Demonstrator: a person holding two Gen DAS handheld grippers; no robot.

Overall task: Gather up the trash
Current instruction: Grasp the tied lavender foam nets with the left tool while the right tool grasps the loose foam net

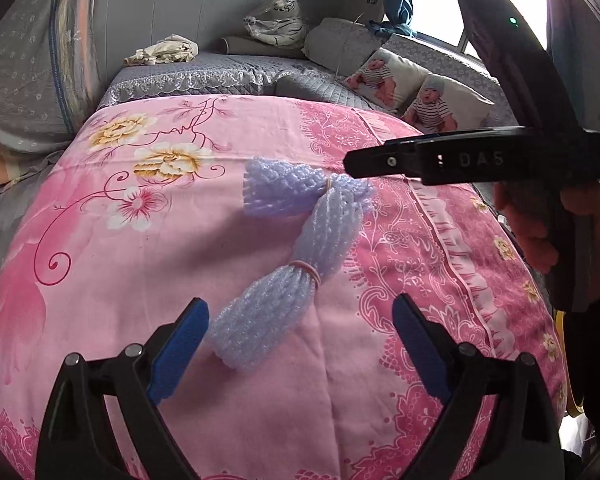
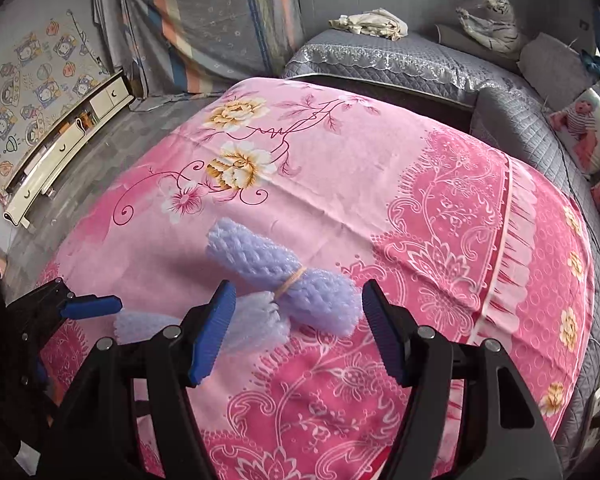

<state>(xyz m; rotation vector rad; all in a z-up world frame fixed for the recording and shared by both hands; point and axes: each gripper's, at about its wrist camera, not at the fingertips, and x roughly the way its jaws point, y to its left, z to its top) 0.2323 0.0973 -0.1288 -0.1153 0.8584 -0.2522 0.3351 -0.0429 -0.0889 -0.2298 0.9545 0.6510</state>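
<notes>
A lavender foam-net bundle (image 1: 300,236), tied with two tan rubber bands, lies on a pink flowered cloth (image 1: 140,248). In the left wrist view my left gripper (image 1: 300,348) stands open, its blue pads on either side of the bundle's near end without touching it. My right gripper (image 1: 356,162) comes in from the right, held by a hand (image 1: 536,224), with its tip over the bundle's far end. In the right wrist view the right gripper (image 2: 300,332) is open, and the banded end of the foam bundle (image 2: 320,304) lies between its pads, unpressed. The left gripper (image 2: 72,336) shows at the left edge.
Grey quilted seating (image 1: 220,68) runs behind and to the right of the pink cloth. It carries cushions printed with babies (image 1: 432,104), a tiger plush (image 1: 278,20) and a crumpled beige cloth (image 1: 164,50). A low white cabinet (image 2: 60,148) stands on the floor at the left.
</notes>
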